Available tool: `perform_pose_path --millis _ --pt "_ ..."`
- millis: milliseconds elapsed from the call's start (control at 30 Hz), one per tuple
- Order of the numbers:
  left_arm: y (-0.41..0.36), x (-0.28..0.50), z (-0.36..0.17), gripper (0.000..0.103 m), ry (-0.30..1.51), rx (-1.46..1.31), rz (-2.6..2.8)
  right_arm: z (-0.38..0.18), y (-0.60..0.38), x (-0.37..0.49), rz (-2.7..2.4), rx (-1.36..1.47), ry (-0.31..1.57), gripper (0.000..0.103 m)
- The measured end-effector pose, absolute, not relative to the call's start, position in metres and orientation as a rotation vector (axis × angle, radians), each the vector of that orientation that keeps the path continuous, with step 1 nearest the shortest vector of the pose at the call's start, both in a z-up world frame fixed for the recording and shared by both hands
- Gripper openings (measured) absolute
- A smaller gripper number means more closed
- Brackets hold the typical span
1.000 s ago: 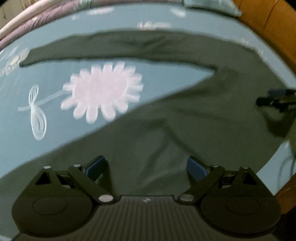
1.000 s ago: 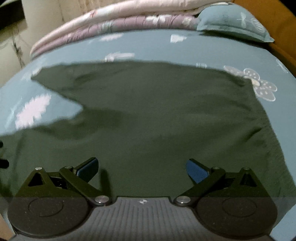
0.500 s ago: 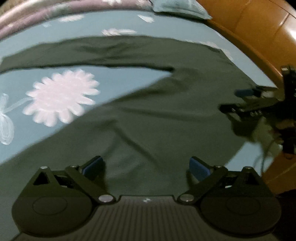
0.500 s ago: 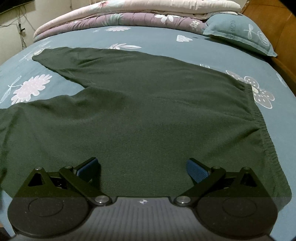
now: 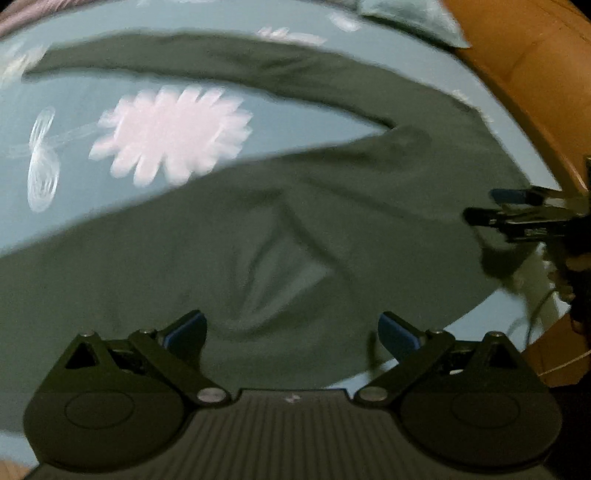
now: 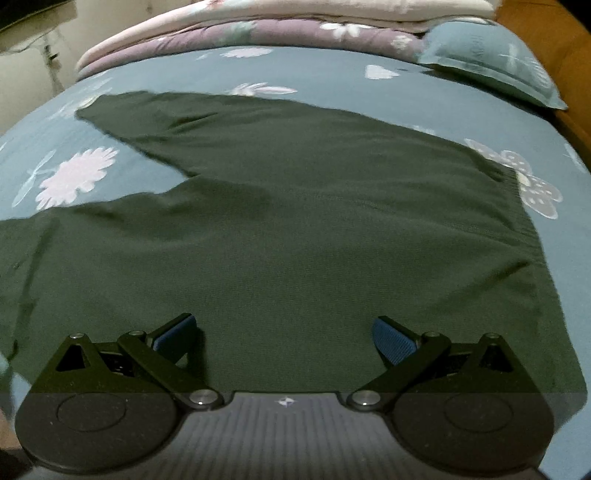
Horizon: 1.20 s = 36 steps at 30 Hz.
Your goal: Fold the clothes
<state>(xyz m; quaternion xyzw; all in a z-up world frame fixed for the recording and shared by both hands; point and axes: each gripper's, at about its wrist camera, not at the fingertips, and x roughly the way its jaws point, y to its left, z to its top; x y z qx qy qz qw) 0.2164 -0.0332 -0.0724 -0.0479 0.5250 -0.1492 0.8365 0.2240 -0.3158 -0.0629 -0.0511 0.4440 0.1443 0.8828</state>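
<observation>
Dark green trousers (image 6: 295, 221) lie spread flat on the bed, legs running to the far left and the elastic waistband (image 6: 517, 206) at the right. In the left wrist view the trousers (image 5: 332, 206) show a raised crease just ahead of my left gripper (image 5: 291, 325). That gripper hovers open over the near leg with nothing between its blue pads. My right gripper (image 6: 284, 325) is open too, low over the seat of the trousers. It also shows at the right edge of the left wrist view as the right gripper (image 5: 487, 206), jaws apart above the waistband.
The teal bedsheet (image 6: 314, 74) carries pale flower prints. A teal pillow (image 6: 491, 62) and folded quilts (image 6: 277, 26) lie at the head of the bed. An orange-brown wooden bed frame (image 5: 517, 74) runs along the right side.
The left wrist view has swung back to the left and blurred with motion, and a crease now stands up in the fabric ahead of it. The right gripper shifted slightly. Both stayed open.
</observation>
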Motion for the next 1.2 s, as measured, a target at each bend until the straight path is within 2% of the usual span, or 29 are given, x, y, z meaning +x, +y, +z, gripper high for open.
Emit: perform_pose_path --millis 133,367,567,833,1033,1200 --pt "-0.013 0.207 -0.069 0.099 1.148 -0.161 -0.224 -0.065 -0.312 0.223 0.306 -0.141 0.935 0.103" --pt "0.013 0.232 -0.048 0.099 1.048 -0.142 -0.129 -0.065 -0.307 0.228 0.295 -0.155 0.95 0.103" --pt "0.044 0.238 -0.073 0.099 1.092 -0.187 -0.048 -0.065 -0.305 0.229 0.277 -0.152 0.959 0.103" --pt "0.059 0.239 -0.054 0.099 1.013 -0.086 -0.087 -0.066 -0.296 0.233 0.208 -0.13 0.966 0.103" --pt "0.083 0.258 -0.075 0.099 1.031 -0.078 -0.136 -0.057 -0.282 0.235 0.125 -0.134 0.978 0.103" --pt "0.091 0.251 -0.06 0.099 0.982 -0.043 -0.204 -0.041 -0.25 0.242 0.105 -0.129 0.939 0.103"
